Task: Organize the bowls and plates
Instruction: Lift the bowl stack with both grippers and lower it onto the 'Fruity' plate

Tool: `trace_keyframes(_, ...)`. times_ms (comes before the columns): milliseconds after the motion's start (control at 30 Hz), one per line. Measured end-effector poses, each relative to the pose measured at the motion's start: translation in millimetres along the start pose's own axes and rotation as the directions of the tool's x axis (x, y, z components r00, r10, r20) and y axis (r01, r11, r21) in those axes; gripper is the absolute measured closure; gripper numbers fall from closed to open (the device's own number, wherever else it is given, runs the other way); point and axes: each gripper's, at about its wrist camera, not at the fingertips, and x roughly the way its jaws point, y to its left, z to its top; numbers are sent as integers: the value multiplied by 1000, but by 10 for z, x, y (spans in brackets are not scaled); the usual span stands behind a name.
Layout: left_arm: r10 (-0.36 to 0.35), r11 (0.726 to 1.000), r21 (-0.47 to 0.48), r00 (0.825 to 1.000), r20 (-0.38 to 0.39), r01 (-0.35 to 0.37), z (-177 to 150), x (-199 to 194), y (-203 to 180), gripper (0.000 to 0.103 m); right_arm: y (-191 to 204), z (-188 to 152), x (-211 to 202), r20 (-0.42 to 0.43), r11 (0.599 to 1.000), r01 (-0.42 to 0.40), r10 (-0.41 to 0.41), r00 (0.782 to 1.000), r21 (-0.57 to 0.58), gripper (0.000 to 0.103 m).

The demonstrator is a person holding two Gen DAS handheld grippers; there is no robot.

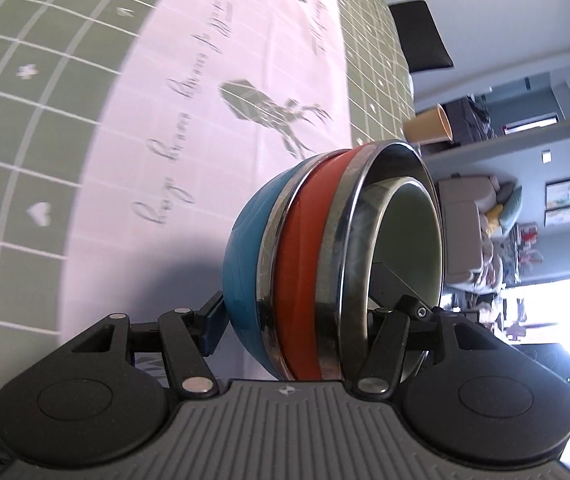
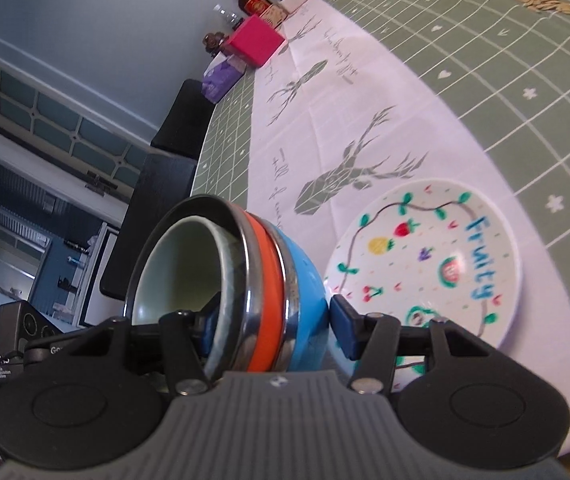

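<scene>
Both grippers clamp one nest of bowls above the table.

The left gripper (image 1: 317, 320) grips the bowl stack (image 1: 325, 272), one finger outside the blue bowl (image 1: 245, 256), one inside the pale inner bowl (image 1: 417, 240). The right gripper (image 2: 273, 328) clamps the same stack likewise. To its right a fruit-painted plate (image 2: 425, 264) lies on the tablecloth (image 2: 365, 92).

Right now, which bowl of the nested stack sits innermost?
The pale green bowl. It lies inside the steel-rimmed bowl; the orange bowl and the blue bowl wrap outside them.
</scene>
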Motion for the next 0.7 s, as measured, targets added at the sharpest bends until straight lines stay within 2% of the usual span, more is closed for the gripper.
trace_keyframes(267,-2,999,49,998,-56,4,13,295,-259,36,-269,99,-250,48,999,29,-31,998,43,48)
trace_keyframes(700,19,999,40,994,-108,-15,47,541,-294,35,-505,110,-274,33,992,84,-87,996,98,48)
